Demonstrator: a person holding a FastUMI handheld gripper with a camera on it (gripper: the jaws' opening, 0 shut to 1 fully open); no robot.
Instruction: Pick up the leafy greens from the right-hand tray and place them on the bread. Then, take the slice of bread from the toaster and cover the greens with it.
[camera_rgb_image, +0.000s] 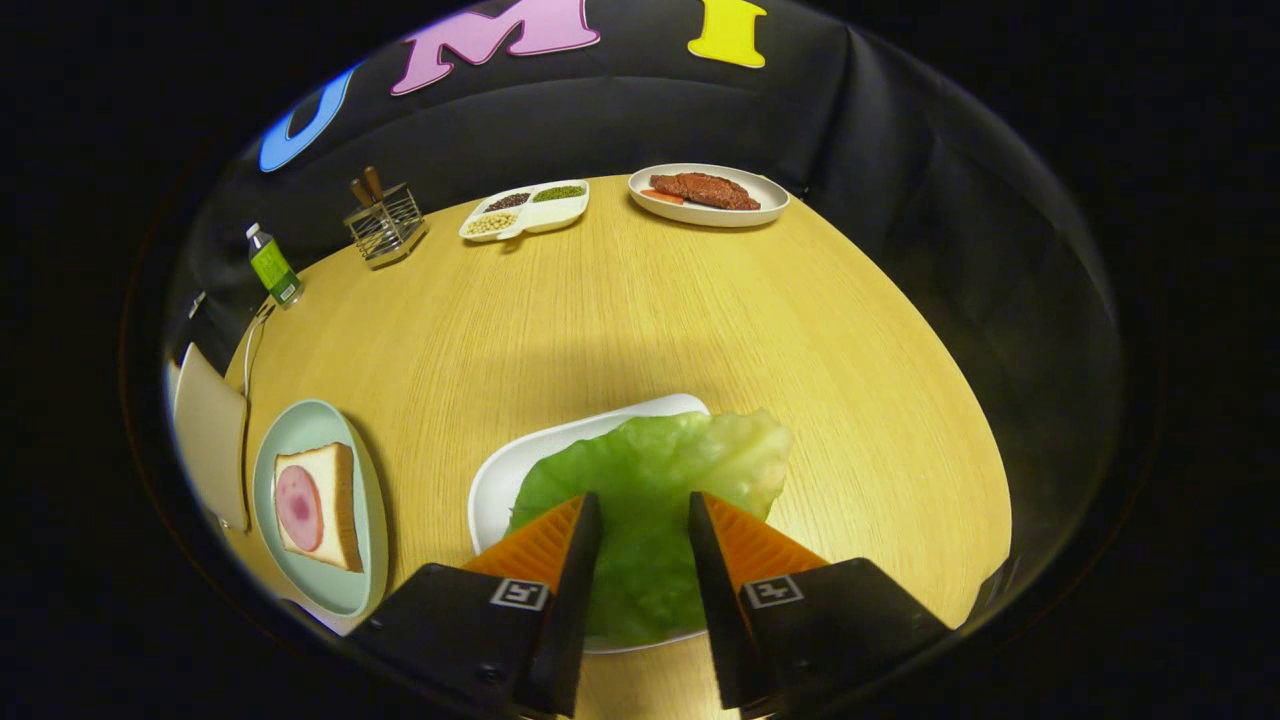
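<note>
Your jaws (645, 510) stand narrowly apart over one lettuce leaf (650, 490), a finger on each side of its middle; you cannot tell whether they press on it. The leaf lies on one white tray (500, 475) just ahead of you, its far edge reaching past the tray's rim. To the left sits one pale green plate (300, 425) carrying a single bread slice (335, 505) topped with one round of ham (298, 507). Far across the wooden surface (640, 320) stand one green bottle (272, 266), one wire utensil rack (386, 226), one divided dish of beans (526, 210) and one plate of meat (708, 194). Your gripper points forward and down.
</note>
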